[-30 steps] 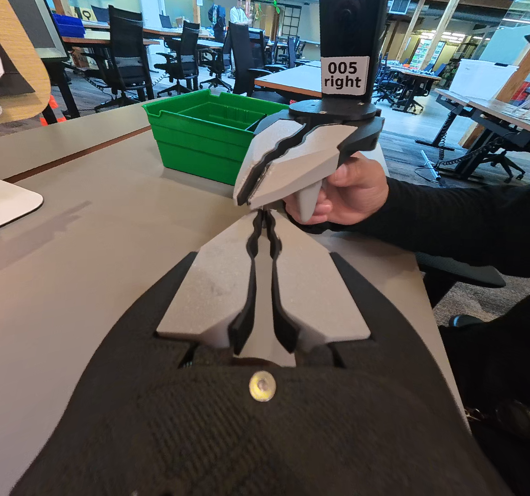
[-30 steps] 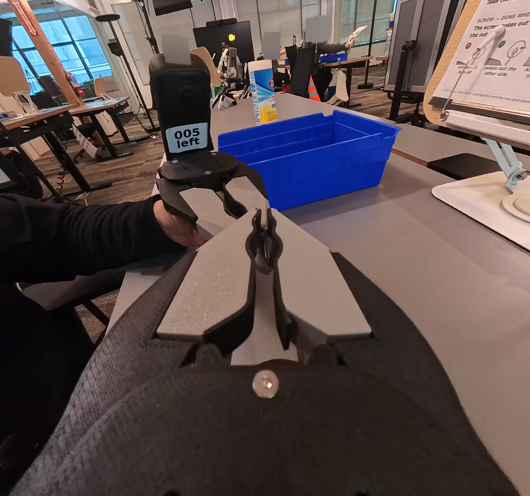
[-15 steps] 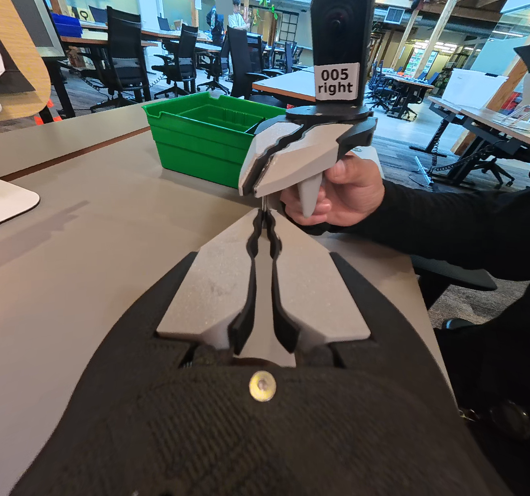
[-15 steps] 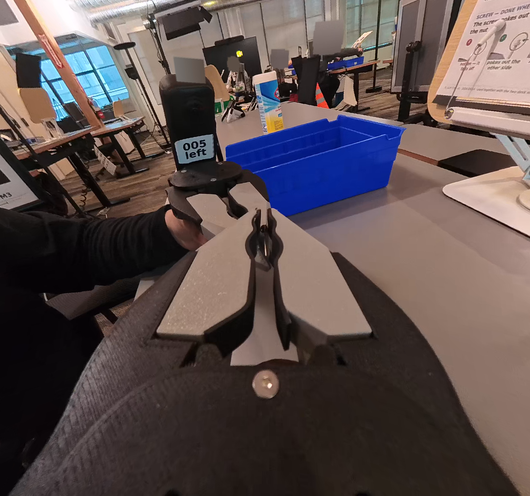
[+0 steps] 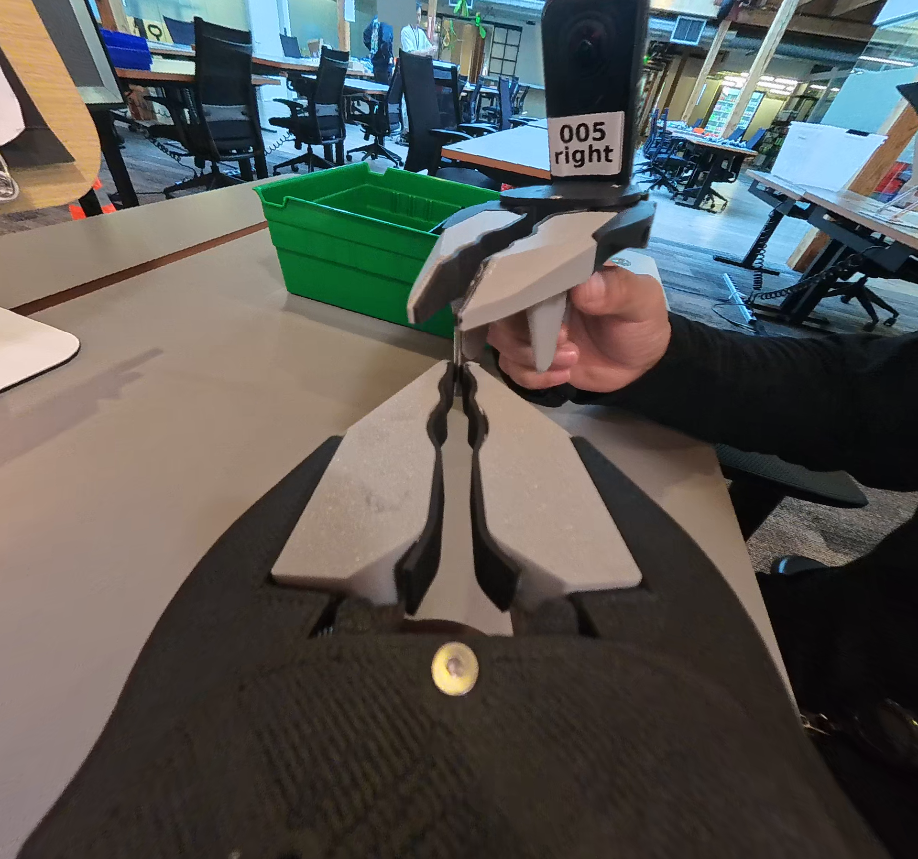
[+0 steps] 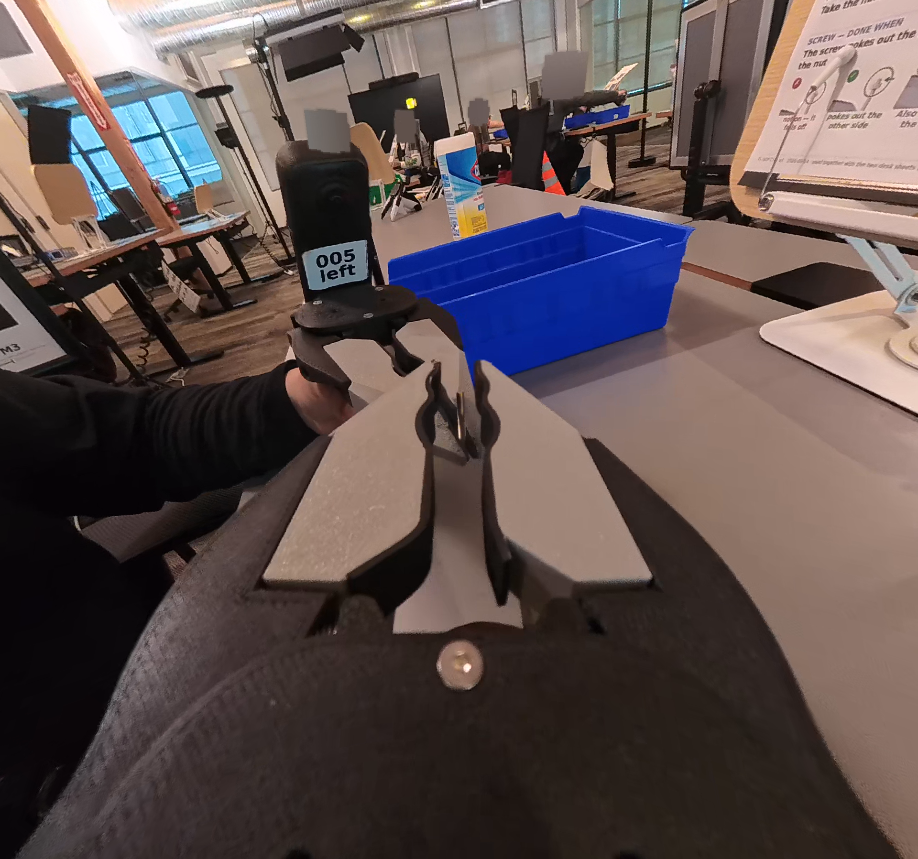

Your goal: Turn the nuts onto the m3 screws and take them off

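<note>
My left gripper (image 5: 458,371) is shut on a thin metal screw (image 5: 455,349) that stands up from its fingertips, above the grey table (image 5: 174,438). My right gripper (image 6: 456,372) is open, with its jaws a small way apart on either side of the same screw (image 6: 461,415). In the left wrist view the right gripper (image 5: 441,314) comes from the right, held by a hand (image 5: 606,338), with its tips just above the left gripper's. In the right wrist view one of the left gripper's grey fingers (image 6: 367,363) shows behind my own. I cannot make out a nut.
A green bin (image 5: 357,249) stands behind the grippers in the left wrist view. A blue bin (image 6: 546,308) and a wipes canister (image 6: 462,189) stand farther back in the right wrist view. A white stand base (image 6: 844,353) carries an instruction sheet. The table's edge is near the sleeved arms. Both grippers' tips are close together, under 4 cm apart.
My right gripper was shut at the screw and its jaws have now opened. The left gripper stays shut on the screw. Both grippers have shifted only slightly.
</note>
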`<action>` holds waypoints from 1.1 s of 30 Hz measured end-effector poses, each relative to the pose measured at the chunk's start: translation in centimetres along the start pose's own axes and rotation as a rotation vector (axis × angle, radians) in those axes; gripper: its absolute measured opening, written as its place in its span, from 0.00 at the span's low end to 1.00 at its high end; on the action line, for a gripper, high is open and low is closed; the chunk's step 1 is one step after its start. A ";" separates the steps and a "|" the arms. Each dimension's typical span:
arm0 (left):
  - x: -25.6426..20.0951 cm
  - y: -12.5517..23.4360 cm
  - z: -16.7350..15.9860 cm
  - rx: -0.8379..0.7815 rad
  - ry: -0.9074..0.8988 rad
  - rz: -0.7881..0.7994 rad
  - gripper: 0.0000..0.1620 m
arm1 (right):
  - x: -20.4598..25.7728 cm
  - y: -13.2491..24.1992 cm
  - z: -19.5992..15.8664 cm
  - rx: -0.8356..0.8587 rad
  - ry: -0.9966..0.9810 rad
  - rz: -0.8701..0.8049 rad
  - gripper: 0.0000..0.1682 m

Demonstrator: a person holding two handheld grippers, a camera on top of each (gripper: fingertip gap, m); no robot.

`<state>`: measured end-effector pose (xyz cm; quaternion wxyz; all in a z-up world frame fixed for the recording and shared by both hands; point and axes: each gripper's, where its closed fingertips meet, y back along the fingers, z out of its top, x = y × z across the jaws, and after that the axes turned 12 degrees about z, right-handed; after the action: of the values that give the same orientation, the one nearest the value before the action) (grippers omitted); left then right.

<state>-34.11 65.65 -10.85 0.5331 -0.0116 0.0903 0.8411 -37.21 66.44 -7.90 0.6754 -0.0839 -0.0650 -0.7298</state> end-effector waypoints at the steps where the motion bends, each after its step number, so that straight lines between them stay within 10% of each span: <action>1: 0.0 0.0 0.0 0.000 -0.001 0.000 0.00 | 0.0 0.1 0.0 -0.005 -0.005 0.003 0.06; 33: 5.8 1.5 0.9 -0.059 0.104 0.209 0.00 | -8.0 6.5 0.3 0.033 0.077 -0.580 0.12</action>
<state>-37.87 70.39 -10.40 0.4366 -0.0615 0.0935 0.8927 -30.15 73.82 -9.44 0.4418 -0.0231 -0.0726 -0.8939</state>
